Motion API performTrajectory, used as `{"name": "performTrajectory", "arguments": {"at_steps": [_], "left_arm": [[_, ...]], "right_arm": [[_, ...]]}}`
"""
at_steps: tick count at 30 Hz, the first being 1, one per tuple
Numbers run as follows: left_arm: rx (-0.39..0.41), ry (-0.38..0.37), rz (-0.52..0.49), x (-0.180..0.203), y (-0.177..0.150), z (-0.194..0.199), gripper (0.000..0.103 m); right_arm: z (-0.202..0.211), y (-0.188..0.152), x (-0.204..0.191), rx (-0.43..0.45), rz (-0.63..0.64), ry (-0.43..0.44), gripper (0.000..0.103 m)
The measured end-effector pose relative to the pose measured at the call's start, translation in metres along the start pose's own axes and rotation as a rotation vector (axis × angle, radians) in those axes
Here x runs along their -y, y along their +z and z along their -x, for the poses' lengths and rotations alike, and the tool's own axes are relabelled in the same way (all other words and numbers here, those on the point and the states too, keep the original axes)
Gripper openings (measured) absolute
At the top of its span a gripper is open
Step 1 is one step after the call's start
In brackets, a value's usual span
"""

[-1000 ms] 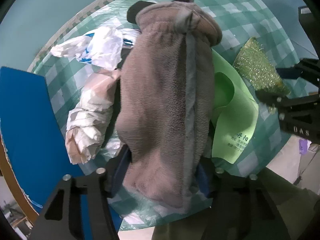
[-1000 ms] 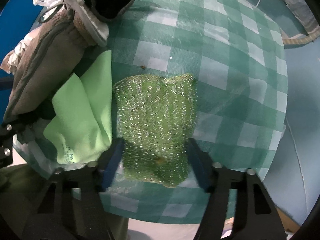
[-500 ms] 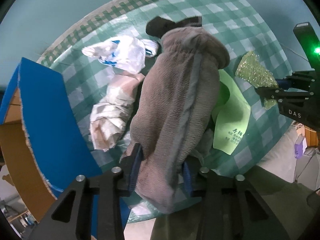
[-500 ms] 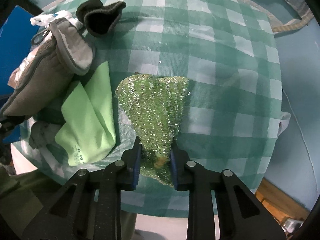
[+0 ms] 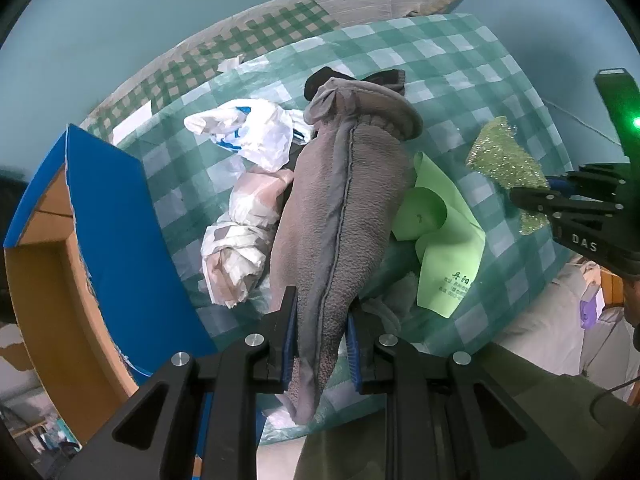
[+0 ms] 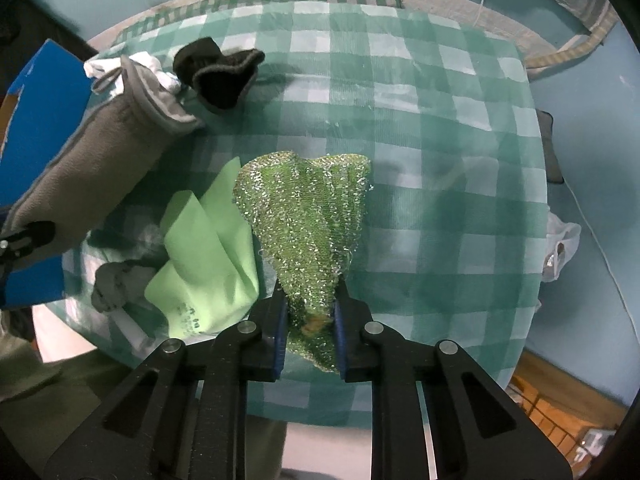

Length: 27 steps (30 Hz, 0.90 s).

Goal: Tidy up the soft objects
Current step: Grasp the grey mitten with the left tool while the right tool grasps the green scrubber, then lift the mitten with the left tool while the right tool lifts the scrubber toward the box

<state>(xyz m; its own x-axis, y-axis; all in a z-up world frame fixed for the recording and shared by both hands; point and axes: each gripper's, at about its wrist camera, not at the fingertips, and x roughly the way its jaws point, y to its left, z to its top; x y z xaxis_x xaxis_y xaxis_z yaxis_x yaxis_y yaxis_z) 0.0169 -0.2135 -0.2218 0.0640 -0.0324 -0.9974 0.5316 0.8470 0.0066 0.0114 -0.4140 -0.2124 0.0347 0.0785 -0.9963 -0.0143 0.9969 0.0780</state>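
Note:
My left gripper (image 5: 320, 328) is shut on a grey fleece cloth (image 5: 344, 208), lifted off the table and hanging from the jaws; the cloth also shows in the right wrist view (image 6: 92, 172). My right gripper (image 6: 310, 320) is shut on a sparkly green mesh cloth (image 6: 308, 220), raised above the checked tablecloth (image 6: 420, 160); the mesh cloth also shows in the left wrist view (image 5: 504, 160). A light green cloth (image 6: 204, 256) lies on the table between them. A black sock (image 6: 220, 76) lies at the far side.
A blue-lined cardboard box (image 5: 104, 232) stands open at the table's left. A white plastic bag (image 5: 248, 136) and crumpled white-pink paper (image 5: 240, 240) lie beside the grey cloth. A small grey rag (image 6: 116, 284) sits near the front edge. A white bag (image 6: 560, 248) hangs off the right edge.
Both grippers closed on their cloths and rose away from the table: the left lifted the grey fleece cloth, the right lifted the green mesh cloth, now bunched.

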Motion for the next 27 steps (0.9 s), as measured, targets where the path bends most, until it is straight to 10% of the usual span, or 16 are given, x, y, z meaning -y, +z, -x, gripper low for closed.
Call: {"name": "performTrajectory", "arguments": {"at_steps": [27], "left_arm": [[0.107, -0.044, -0.010, -0.003, -0.007, 0.068, 0.018]], "right_arm": [[0.041, -0.001, -0.010, 0.095, -0.008, 0.019, 0.018]]}}
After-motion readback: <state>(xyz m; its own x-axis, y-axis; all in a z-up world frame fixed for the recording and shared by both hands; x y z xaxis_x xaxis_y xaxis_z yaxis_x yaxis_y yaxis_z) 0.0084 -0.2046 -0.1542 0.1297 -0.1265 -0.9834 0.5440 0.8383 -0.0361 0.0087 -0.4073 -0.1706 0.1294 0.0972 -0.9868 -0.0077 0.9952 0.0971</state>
